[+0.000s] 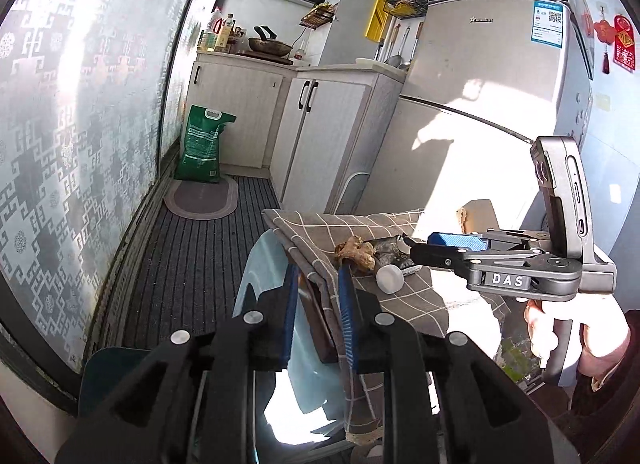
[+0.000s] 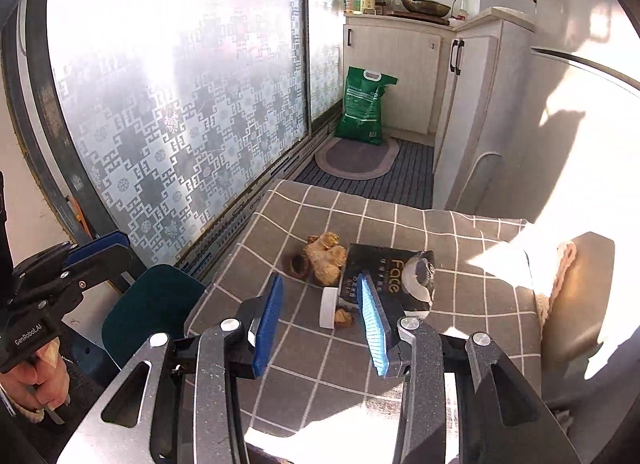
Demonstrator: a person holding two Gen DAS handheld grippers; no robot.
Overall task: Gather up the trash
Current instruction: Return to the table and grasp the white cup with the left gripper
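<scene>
- Trash sits in a small cluster on the checked cloth (image 2: pixel 360 352) covering the desk, well inside its edges.
- Left gripper (image 1: pixel 318 304) is closed on the desk's near edge, pinching the cloth and the board beneath it; it carries no trash.
- Crumpled brown scrap (image 2: pixel 325 256) lies leftmost, touching the black packet (image 2: pixel 390 278), whose long axis runs left to right.
- White cap (image 2: pixel 329 307) lies just ahead of the right gripper (image 2: pixel 320 328), with a small brown crumb (image 2: pixel 344 318) touching it.
- Right gripper is wide open and empty, its gap lined up on the cap; it looks the nearer hand for the next pick.
</scene>
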